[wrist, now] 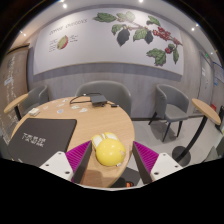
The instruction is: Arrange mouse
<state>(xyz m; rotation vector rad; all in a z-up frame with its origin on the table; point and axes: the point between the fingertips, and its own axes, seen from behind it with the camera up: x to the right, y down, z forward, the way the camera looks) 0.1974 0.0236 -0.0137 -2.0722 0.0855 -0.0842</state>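
A round yellow mouse [110,150] with a white part at its back lies on the round wooden table [70,108], near its front edge. My gripper [112,147] is open around it. The mouse stands between the two magenta pads with a gap at each side. The left finger [79,155] and the right finger [146,155] flank it without touching. A black mouse mat [40,135] with white lettering lies on the table to the left of the mouse.
A small dark object [95,98] and a white cable lie at the table's far side. Grey armchairs [103,90] [172,105] stand beyond the table. Other wooden tables stand at the left [22,100] and the right [207,110]. A wall with a leaf mural [135,30] is behind.
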